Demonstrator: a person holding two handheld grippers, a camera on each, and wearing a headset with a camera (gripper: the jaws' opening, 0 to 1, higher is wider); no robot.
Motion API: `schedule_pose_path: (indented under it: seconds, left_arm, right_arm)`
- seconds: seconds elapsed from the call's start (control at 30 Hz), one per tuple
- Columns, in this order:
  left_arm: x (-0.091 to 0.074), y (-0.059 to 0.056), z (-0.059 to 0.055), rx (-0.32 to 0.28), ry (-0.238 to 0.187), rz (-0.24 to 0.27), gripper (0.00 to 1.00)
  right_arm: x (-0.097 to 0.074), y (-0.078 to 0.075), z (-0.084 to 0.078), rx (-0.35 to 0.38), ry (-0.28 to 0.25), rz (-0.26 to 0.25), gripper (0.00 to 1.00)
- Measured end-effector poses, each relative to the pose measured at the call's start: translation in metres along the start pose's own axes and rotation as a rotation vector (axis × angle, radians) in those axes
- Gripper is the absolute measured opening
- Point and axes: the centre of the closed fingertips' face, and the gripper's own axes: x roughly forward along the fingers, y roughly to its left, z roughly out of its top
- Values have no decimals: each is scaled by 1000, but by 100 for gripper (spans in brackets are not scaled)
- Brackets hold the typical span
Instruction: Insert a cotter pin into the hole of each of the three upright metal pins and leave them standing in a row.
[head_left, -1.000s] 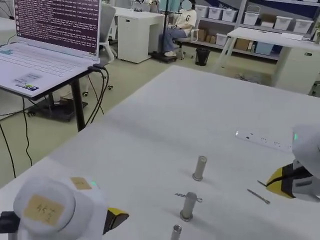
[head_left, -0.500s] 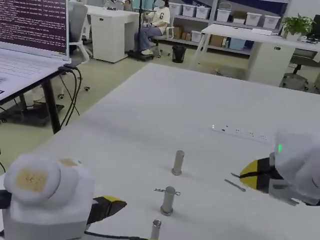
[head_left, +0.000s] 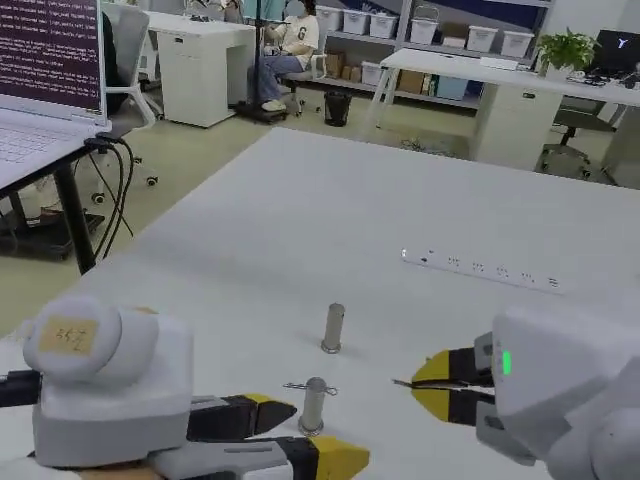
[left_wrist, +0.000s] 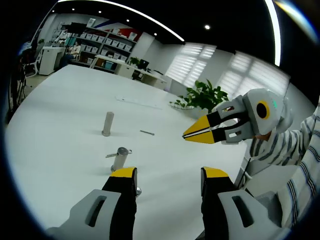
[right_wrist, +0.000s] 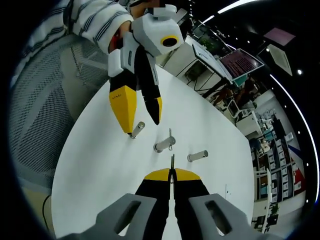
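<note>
In the head view, the right gripper (head_left: 418, 387) is sitting at about four o'clock, jaws pressed together on the held cotter pin (head_left: 402, 382), whose thin end is poking out toward nine o'clock. The middle metal pin (head_left: 314, 405) is standing at six o'clock, carrying the fitted cotter pin (head_left: 305, 387) through its head. The far metal pin (head_left: 333, 328) is standing bare at twelve o'clock from it on the white workbench (head_left: 300, 230). The left gripper (head_left: 325, 436) is lying low at seven o'clock. In the left gripper view, its jaws are standing well apart and clasping nothing. The near metal pin (left_wrist: 136, 190) is peeking out just beside the jaw tip at seven o'clock, and the spare cotter pin (left_wrist: 147, 132) is lying flat near centre. In the right gripper view, the three metal pins are running in a row just below centre, and the held cotter pin is rising from the closed jaws toward twelve o'clock, its tip showing just under the middle one. The cotter pin is probably light, stiff and smooth, so it is likely to swivel in the jaws. Gripping its head end is leaving the legs free for the hole. The metal pins are looking solid but narrow-based, so they are probably tippy. The open gripper would best be clamping a shaft low, below the cross hole.
</note>
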Motion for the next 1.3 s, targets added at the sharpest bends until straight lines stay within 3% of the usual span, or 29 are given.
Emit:
schedule_pose_path:
  seconds: [0.33,0.57,0.7,1.17,1.3]
  left_arm:
    - [3,-9,2,-48,-15,-62,23]
    - [5,-11,3,-51,-25,-68,20]
    - [4,-13,2,-59,-32,-77,12]
    - [2,-13,2,-91,-56,-91,0]
    - [2,-14,1,-96,-59,-94,0]
  right_arm:
    - [9,19,20,-16,-57,50,0]
    - [11,26,26,-34,-72,75,0]
    - [12,29,29,-48,-77,83,0]
    - [12,33,36,-79,-92,111,0]
    - [12,35,37,-84,-95,120,0]
